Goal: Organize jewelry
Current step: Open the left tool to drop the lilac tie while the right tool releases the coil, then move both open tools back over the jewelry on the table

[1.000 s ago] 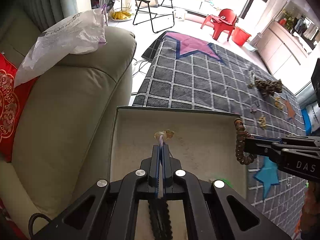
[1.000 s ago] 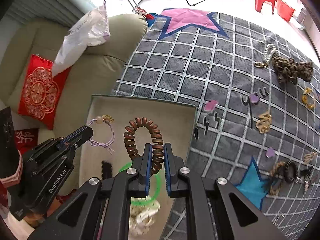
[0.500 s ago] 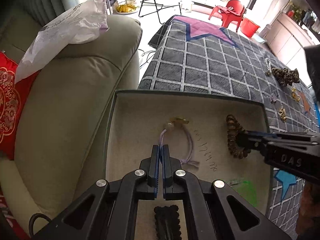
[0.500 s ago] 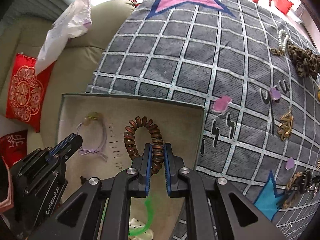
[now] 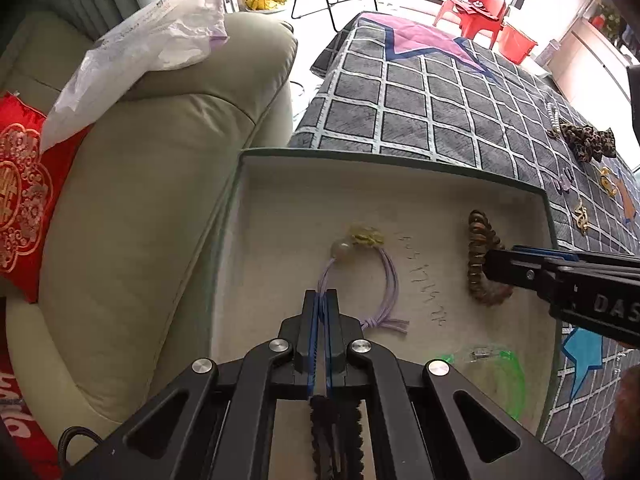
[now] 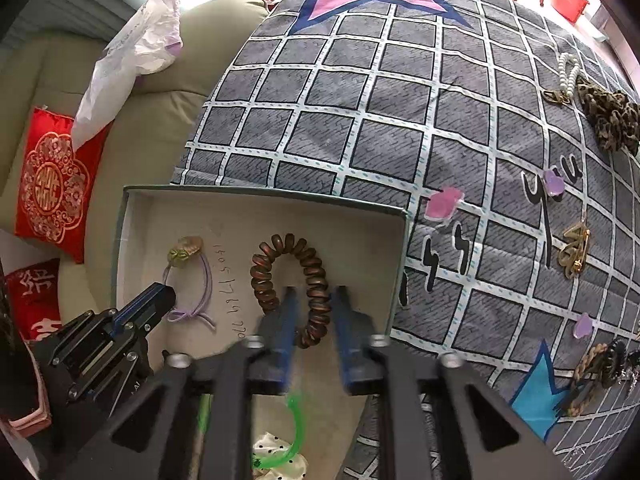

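White capital letters "DAS" are printed on the black body of the right gripper [image 5: 500, 266]; the word runs on past the frame edge. A line of handwritten digits is scribbled in pen on the pale floor of the open box [image 6: 264, 194], between the two hair ties, too scrawled to read surely. The grey checked bedspread [image 6: 360, 112] carries black hand-lettered "you" near its right side. The red cushion [image 6: 52, 188] bears a gold Chinese double-happiness emblem. Faint print on the white plastic bag [image 5: 136, 44] is illegible.
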{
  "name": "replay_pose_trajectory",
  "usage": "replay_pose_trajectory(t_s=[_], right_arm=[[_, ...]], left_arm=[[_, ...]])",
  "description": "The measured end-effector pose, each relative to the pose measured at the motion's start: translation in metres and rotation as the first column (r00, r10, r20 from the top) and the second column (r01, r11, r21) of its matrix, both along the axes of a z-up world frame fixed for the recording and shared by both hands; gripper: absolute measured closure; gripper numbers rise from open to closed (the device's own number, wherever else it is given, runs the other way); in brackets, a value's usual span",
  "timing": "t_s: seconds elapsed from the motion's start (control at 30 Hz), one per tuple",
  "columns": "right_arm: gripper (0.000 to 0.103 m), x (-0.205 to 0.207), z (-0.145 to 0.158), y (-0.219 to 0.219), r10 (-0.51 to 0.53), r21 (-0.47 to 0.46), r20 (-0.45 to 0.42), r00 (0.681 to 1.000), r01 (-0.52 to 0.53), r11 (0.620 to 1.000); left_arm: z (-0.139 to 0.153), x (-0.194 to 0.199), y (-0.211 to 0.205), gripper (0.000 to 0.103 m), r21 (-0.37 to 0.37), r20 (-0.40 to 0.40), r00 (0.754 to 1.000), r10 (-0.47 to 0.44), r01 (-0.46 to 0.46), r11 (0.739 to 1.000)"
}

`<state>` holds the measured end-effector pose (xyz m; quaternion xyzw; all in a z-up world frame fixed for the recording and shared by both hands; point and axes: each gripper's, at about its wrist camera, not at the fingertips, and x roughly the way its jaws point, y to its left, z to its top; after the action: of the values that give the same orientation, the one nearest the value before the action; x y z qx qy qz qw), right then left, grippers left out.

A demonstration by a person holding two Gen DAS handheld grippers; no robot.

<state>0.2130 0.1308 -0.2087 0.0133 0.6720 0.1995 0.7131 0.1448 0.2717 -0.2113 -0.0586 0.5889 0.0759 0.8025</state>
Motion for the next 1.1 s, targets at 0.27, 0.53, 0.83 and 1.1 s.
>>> replay_pose_trajectory(t_s=[0.27,0.53,0.83,1.1], right_arm=[[0.045,-0.003,0.042,-0.011,-0.028,0.05,0.075,0.997,0.024,0.998],[0.043,-0.014,0.067,-0.039,-0.076,0.075,0.088,0.993,0.07,0.995],[0.043,-0.032,0.068,-0.065,-0.118,0.067,0.069,0.991,0.113,0.991],[0.027,-0.052,0.073,-0.078,-0.122,0.066,0.05,0.991,0.119,0.991]], left_arm=[[0.005,-0.001,-0.004,0.1,0.005,-0.005,1.0,-0.018,0.018,1.0],[0.009,-0.005,-0.011,0.037,-0.005,0.003,0.999,-0.037,0.037,0.999],[0.016,-0.012,-0.019,0.001,0.04,0.028,1.0,-0.013,0.012,0.999],[0.036,-0.028,-0.021,0.001,0.112,0.027,0.999,0.024,-0.027,0.993]])
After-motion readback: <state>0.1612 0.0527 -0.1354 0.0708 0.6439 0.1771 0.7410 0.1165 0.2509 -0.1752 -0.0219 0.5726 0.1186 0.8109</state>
